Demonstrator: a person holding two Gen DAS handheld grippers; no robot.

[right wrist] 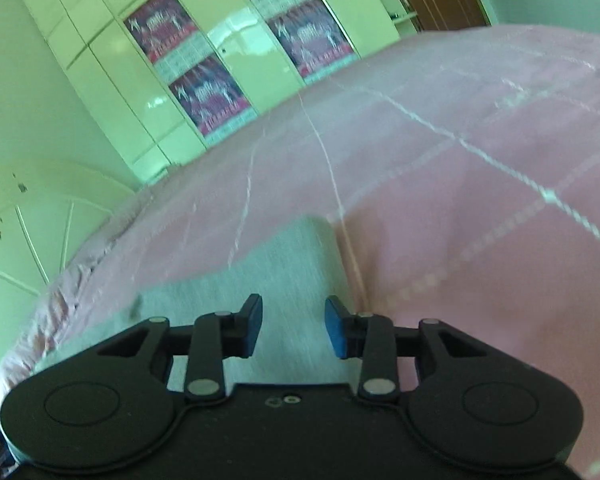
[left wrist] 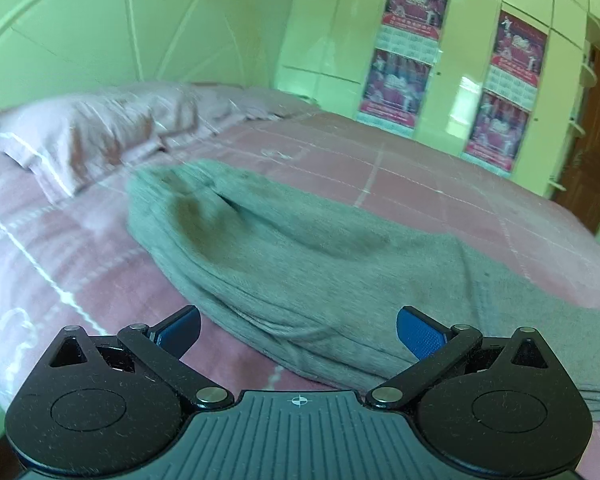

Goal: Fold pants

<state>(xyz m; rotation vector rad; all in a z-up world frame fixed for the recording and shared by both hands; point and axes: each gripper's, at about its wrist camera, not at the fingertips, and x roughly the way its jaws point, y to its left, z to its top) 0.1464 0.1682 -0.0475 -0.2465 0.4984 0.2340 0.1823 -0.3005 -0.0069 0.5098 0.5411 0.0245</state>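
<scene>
I am seeing my left gripper [left wrist: 299,334] spread wide with nothing between its blue pads, hovering over the near edge of the grey pants [left wrist: 300,264]. They are lying folded on the pink bedspread [left wrist: 420,176], long axis running from upper left toward lower right of the frame. My right gripper [right wrist: 294,330] is standing partly apart above the cloth, gripping nothing.

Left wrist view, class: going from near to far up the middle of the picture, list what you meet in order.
Left tool, jaws open and empty → grey pants lying folded on the bed → pink checked bedcover → pale wardrobe doors behind the bed.
</scene>
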